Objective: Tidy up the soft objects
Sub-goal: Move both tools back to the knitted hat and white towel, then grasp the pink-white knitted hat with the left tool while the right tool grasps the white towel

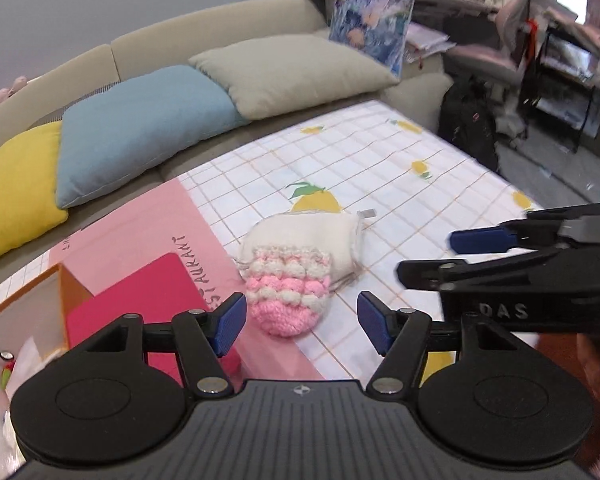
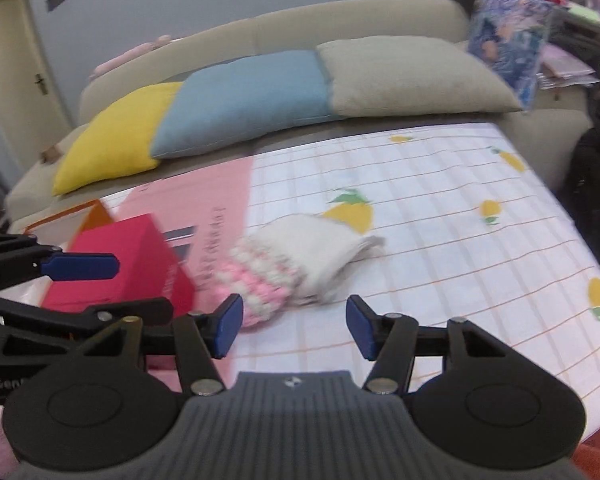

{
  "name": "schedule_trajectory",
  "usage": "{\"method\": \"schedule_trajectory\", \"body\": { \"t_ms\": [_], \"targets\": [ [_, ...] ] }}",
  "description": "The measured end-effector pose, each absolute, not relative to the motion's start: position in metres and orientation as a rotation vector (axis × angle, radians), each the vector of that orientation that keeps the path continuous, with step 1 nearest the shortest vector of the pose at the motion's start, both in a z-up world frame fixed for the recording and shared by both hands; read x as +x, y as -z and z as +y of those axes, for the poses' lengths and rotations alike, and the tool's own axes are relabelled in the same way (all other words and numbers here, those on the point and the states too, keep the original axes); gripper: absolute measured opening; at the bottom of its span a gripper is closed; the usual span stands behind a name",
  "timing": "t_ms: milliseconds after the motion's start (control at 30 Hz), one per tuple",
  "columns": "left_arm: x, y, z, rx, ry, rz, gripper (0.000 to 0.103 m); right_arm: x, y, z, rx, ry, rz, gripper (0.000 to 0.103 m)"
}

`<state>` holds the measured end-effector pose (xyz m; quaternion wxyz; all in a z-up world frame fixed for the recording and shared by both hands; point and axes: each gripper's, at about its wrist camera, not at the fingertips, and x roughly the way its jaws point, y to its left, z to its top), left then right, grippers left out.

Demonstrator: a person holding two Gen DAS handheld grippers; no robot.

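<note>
A pink-and-white knitted hat (image 1: 290, 286) lies on a folded white cloth (image 1: 320, 236) on the checked lemon-print table cover (image 1: 400, 168). My left gripper (image 1: 302, 328) is open and empty, its blue pads just short of the hat on either side. My right gripper (image 2: 294, 326) is open and empty, the hat (image 2: 256, 280) and the white cloth (image 2: 320, 244) just ahead to its left. The right gripper also shows in the left wrist view (image 1: 440, 254), and the left gripper shows in the right wrist view (image 2: 112, 284).
A red box (image 1: 140, 300) and an orange-edged open box (image 1: 32, 312) stand left of the hat on a pink sheet (image 1: 148, 224). Yellow (image 1: 16, 188), blue (image 1: 140, 128) and beige (image 1: 292, 72) cushions line the sofa behind. A black bag (image 1: 472, 120) sits on the floor at right.
</note>
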<state>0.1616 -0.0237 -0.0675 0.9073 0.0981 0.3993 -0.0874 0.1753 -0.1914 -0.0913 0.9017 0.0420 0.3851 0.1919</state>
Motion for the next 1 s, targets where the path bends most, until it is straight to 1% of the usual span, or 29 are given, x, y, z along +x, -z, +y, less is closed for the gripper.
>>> {"method": "schedule_trajectory", "body": {
  "t_ms": [67, 200, 300, 367, 500, 533, 567, 733, 867, 900, 967, 1000],
  "targets": [
    [0.170, 0.074, -0.027, 0.222, 0.156, 0.828, 0.075, 0.185, 0.098, -0.193, 0.081, -0.372, 0.787, 0.061],
    [0.190, 0.095, -0.039, 0.291, 0.147, 0.868, 0.075, 0.206, 0.115, -0.208, 0.104, -0.321, 0.795, 0.062],
    [0.204, 0.117, -0.050, 0.344, 0.148, 0.928, 0.082, 0.220, 0.129, -0.213, 0.105, -0.300, 0.805, 0.061],
    [0.212, 0.128, -0.053, 0.347, 0.128, 0.955, 0.082, 0.227, 0.137, -0.214, 0.104, -0.293, 0.811, 0.057],
    [0.221, 0.143, -0.058, 0.375, 0.060, 0.962, 0.084, 0.234, 0.153, -0.214, 0.129, -0.326, 0.806, 0.055],
    [0.224, 0.147, -0.060, 0.389, 0.055, 0.967, 0.084, 0.236, 0.155, -0.213, 0.133, -0.337, 0.811, 0.050],
    [0.226, 0.150, -0.062, 0.405, 0.048, 0.971, 0.084, 0.238, 0.158, -0.213, 0.139, -0.351, 0.814, 0.048],
    [0.233, 0.165, -0.073, 0.470, 0.045, 0.980, 0.084, 0.247, 0.164, -0.212, 0.197, -0.421, 0.813, 0.048],
    [0.237, 0.176, -0.073, 0.507, 0.007, 0.986, 0.084, 0.254, 0.168, -0.202, 0.178, -0.472, 0.801, 0.048],
    [0.238, 0.177, -0.072, 0.508, 0.006, 0.990, 0.083, 0.257, 0.171, -0.199, 0.172, -0.477, 0.803, 0.046],
    [0.240, 0.179, -0.072, 0.506, 0.005, 0.995, 0.081, 0.264, 0.177, -0.195, 0.165, -0.488, 0.820, 0.036],
    [0.240, 0.180, -0.072, 0.510, 0.006, 0.997, 0.078, 0.267, 0.181, -0.194, 0.173, -0.495, 0.835, 0.035]
  ]
}}
